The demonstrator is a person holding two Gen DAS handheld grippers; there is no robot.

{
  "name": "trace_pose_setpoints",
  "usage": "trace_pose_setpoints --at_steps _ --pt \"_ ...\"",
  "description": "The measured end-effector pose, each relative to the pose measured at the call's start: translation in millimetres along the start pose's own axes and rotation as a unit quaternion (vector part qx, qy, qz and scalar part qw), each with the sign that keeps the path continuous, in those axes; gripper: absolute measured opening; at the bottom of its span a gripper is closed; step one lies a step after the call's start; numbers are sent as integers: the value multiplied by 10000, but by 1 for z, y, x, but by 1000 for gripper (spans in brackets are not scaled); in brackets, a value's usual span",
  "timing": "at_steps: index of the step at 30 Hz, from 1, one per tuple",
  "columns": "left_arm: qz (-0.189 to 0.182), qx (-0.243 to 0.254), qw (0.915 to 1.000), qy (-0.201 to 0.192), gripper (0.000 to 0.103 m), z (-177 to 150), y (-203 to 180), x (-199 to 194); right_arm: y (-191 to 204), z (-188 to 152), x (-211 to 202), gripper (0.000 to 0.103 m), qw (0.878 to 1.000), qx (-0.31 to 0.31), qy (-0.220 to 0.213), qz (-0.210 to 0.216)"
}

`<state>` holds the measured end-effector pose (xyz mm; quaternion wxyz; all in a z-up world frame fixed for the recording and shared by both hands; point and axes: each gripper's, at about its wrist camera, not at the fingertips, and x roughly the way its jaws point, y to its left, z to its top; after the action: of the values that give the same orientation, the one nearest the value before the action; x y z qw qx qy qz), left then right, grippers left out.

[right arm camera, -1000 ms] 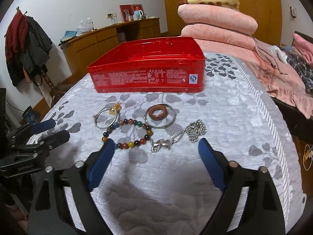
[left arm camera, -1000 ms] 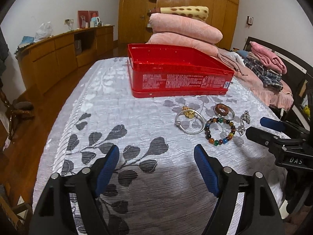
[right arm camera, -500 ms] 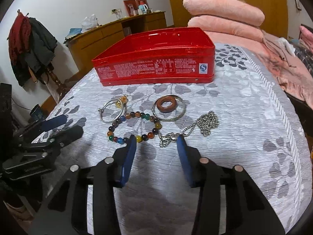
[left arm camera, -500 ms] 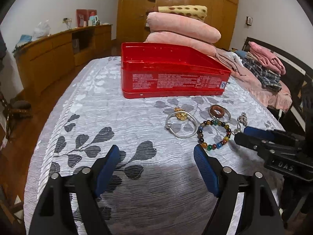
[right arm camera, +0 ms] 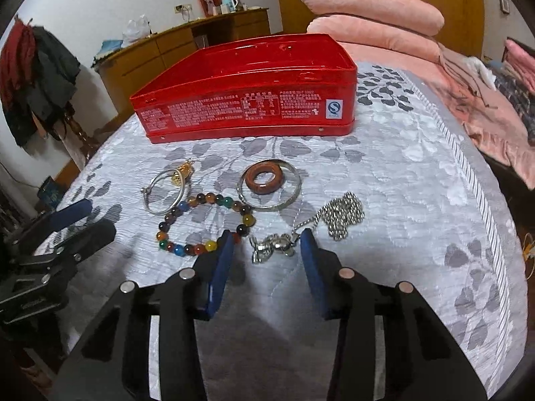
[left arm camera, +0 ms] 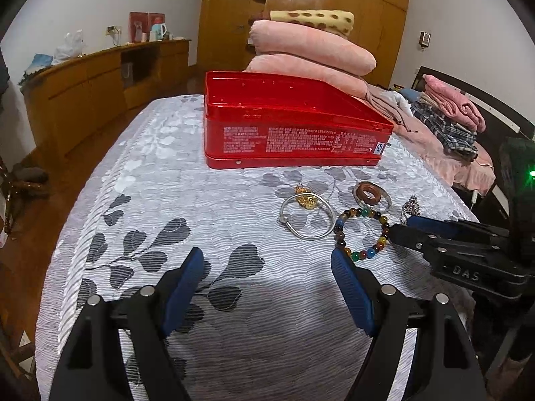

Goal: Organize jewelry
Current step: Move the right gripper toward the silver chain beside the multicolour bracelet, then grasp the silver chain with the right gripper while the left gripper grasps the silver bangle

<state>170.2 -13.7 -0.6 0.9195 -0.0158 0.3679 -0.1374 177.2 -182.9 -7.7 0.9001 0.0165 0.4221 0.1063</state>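
Sitting empty: red tin (right arm camera: 244,107).

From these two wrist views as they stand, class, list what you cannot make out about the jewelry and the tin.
- Red tin: its floor is hidden by its near wall in both views, so its contents cannot be told.
- Tin's printed text: too small to read.
- Silver chain: in the left wrist view mostly hidden behind the right gripper.
- Pendant between the right gripper's fingers: contact cannot be told.
- Gold charm: too small to identify.
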Motion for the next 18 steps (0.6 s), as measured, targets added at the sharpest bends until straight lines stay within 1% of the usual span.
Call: trace_pose_setpoints --at_steps 1,2,3,5,11,14,16,17,18 --pt "-9 -1 10000 2 77 0 0 0 1 1 1 38 10000 -55 9 -58" --pt "-27 -2 10000 4 77 0 0 0 2 1 2 30 9999 -84 7 -133" --pt "-45 -9 10000 5 77 0 1 0 1 1 2 26 9997 -113 7 -214" --pt "-74 -38 10000 5 77 0 2 0 -3 0 0 26 9999 -86 18 -135" --pt "-84 -55 9999 14 77 -1 3 0 -20 -10 -15 26 9998 -14 35 -173" --pt "-87 -40 10000 27 77 1 2 1 -29 -12 -21 27 9997 98 40 -201" --pt "-92 -30 9999 30 77 2 0 1 -31 -11 -21 35 9996 149 6 -230" --pt "-93 -22 10000 29 77 2 -1 2 -31 -9 -22 41 9996 172 -47 -235" --pt "-91 -15 10000 33 77 2 -1 2 -32 -8 -21 41 9995 196 -62 -224"
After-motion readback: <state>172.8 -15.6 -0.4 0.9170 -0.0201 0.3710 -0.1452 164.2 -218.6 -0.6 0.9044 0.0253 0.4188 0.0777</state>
